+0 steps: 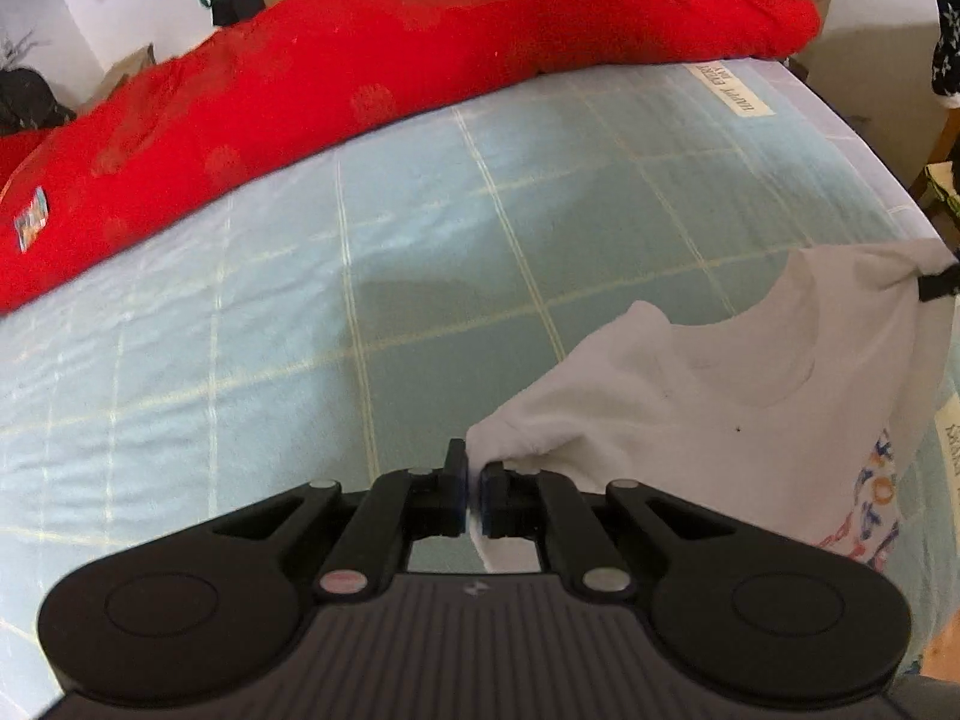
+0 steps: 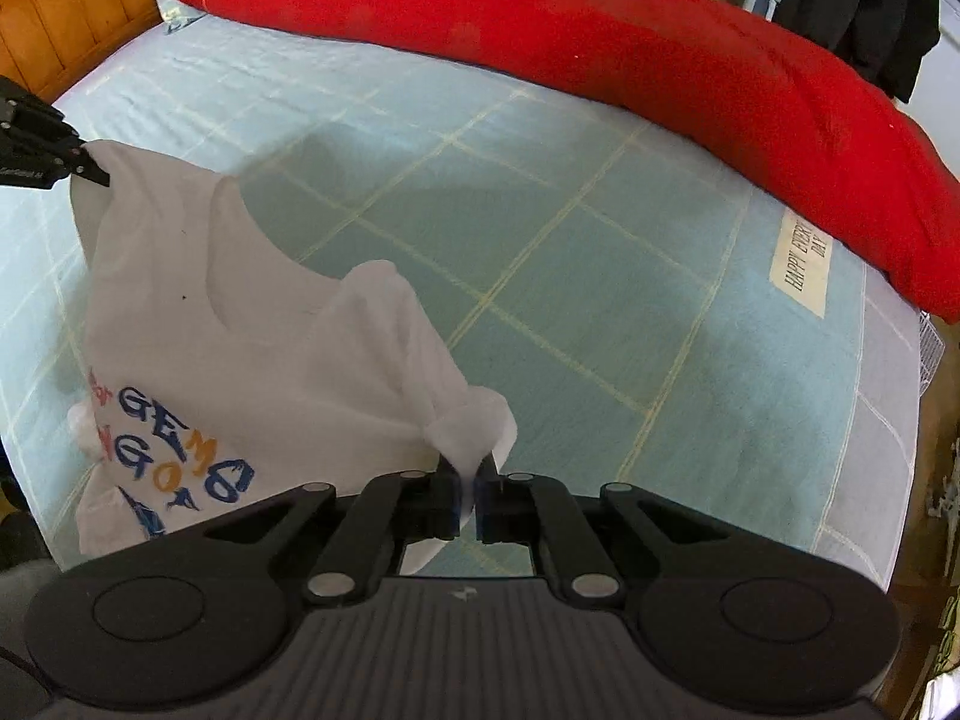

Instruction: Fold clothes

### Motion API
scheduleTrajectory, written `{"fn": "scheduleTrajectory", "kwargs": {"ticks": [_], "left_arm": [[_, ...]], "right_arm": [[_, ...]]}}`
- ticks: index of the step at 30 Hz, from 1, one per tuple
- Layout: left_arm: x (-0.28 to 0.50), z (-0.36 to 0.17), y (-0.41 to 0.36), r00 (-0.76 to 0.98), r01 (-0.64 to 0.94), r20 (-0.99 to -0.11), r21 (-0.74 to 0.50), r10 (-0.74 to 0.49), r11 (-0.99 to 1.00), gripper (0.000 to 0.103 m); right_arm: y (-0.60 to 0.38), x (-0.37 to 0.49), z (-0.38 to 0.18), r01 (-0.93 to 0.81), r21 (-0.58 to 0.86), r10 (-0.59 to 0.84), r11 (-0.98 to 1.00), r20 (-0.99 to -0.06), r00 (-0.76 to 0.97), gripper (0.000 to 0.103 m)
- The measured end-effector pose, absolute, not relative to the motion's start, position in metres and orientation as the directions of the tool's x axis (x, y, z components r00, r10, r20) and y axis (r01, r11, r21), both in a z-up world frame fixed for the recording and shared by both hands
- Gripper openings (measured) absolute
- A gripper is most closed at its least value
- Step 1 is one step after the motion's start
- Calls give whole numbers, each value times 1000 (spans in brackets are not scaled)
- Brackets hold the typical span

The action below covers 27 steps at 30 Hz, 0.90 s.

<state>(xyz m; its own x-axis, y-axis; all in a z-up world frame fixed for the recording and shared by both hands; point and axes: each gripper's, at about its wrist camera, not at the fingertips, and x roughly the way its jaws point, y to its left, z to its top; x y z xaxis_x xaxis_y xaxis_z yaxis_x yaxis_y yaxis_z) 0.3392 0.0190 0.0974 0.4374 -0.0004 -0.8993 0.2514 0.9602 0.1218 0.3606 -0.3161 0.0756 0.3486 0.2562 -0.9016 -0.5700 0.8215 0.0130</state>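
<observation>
Pinching tight on a shoulder of the white shirt (image 1: 690,420), the left gripper (image 1: 474,495) is holding it with jaws nearly closed; the right gripper (image 2: 468,498) is clamping the other shoulder the same way. Between them the shirt is hanging spread, collar up, print facing them, over the blue checked sheet (image 2: 540,300), with a red quilt (image 2: 660,60) lying beyond
</observation>
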Motion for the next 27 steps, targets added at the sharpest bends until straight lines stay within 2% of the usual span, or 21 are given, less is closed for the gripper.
{"fn": "scheduleTrajectory", "kwargs": {"ticks": [16, 23, 27], "left_arm": [[491, 53, 27, 415, 378, -907, 98, -74, 921, 2], [527, 26, 21, 382, 382, -921, 79, -79, 921, 5], [526, 7, 25, 337, 349, -935, 12, -114, 937, 7]], "right_arm": [[-311, 454, 44, -420, -75, 96, 905, -923, 372, 4], [-309, 500, 21, -344, -119, 29, 931, -918, 396, 5], [-306, 510, 10, -305, -71, 47, 950, -931, 361, 8]]}}
